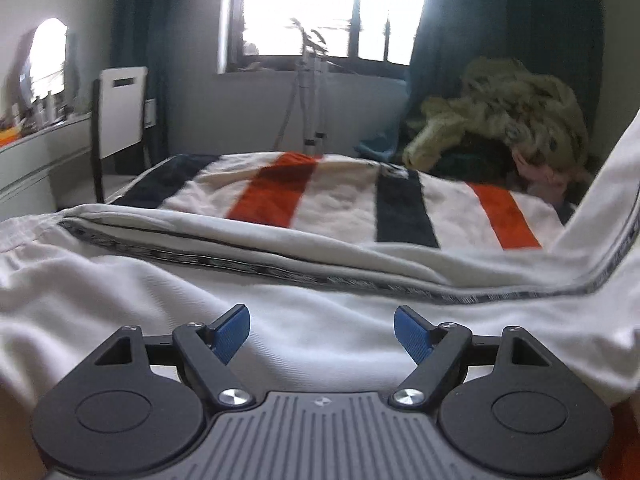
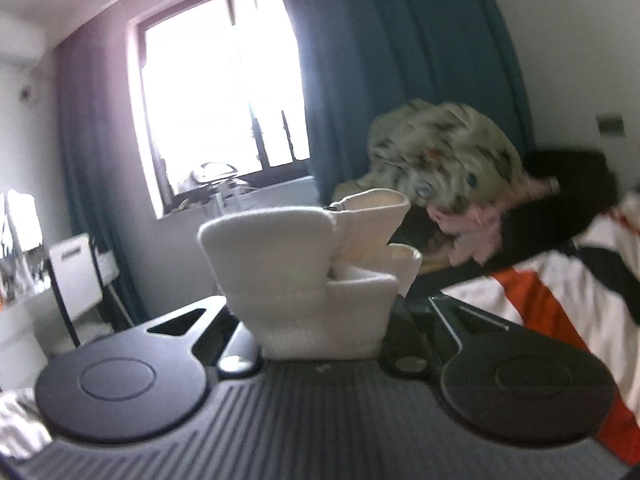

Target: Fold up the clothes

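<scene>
Bedroom setting: a striped blanket (image 1: pixel 320 200) in white, orange and navy covers the bed. Left gripper (image 1: pixel 322 334), jaws spread wide and holding nothing, hovers just above the white garment (image 1: pixel 160 292) spread across the blanket. Right gripper (image 2: pixel 324 312) is clamped on a bunched fold of white garment (image 2: pixel 304 264), lifted above the blanket (image 2: pixel 560 292). Beyond the blanket lie a heap of clothes (image 1: pixel 508 108), a teal curtain (image 2: pixel 400 60) and a window (image 1: pixel 320 8).
</scene>
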Action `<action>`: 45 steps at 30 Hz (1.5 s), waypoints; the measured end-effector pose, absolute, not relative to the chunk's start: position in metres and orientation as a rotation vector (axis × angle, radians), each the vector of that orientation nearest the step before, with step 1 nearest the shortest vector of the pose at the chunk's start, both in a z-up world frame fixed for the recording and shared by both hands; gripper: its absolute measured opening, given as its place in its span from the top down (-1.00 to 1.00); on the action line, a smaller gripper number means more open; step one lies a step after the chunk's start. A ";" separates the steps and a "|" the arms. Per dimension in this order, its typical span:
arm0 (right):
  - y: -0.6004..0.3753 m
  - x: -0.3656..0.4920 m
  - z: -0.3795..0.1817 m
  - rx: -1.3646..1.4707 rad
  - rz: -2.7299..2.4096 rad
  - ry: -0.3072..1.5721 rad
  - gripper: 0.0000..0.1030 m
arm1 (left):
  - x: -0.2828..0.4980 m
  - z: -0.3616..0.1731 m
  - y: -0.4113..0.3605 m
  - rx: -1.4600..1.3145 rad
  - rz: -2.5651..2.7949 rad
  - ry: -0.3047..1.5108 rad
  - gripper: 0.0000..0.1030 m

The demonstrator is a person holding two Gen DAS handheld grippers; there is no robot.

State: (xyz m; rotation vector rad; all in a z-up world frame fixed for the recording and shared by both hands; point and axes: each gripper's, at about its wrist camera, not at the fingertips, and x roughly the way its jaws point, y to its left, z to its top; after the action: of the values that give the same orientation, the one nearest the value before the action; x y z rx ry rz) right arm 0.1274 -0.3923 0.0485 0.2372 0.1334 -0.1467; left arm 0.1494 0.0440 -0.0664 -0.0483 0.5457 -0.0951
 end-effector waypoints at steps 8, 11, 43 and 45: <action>-0.237 0.157 0.007 0.014 -0.079 0.190 0.66 | 0.161 -0.060 0.087 -0.163 0.007 0.519 -0.58; -0.180 0.167 -0.041 -0.060 0.007 0.295 0.66 | 0.166 -0.063 0.093 -0.182 0.020 0.530 -0.58; -0.277 0.102 -0.047 0.339 0.143 0.733 -0.49 | 0.112 -0.057 0.026 -0.150 -0.354 0.510 -0.58; -0.287 0.106 -0.050 0.343 0.107 0.716 -0.49 | 0.113 -0.063 0.012 -0.102 -0.378 0.526 -0.58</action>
State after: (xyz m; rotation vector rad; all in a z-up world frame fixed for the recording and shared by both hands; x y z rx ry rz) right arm 0.1062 -0.2871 -0.0501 0.3432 0.7159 0.1069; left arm 0.1127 0.0121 -0.0626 -0.1020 0.5256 -0.3776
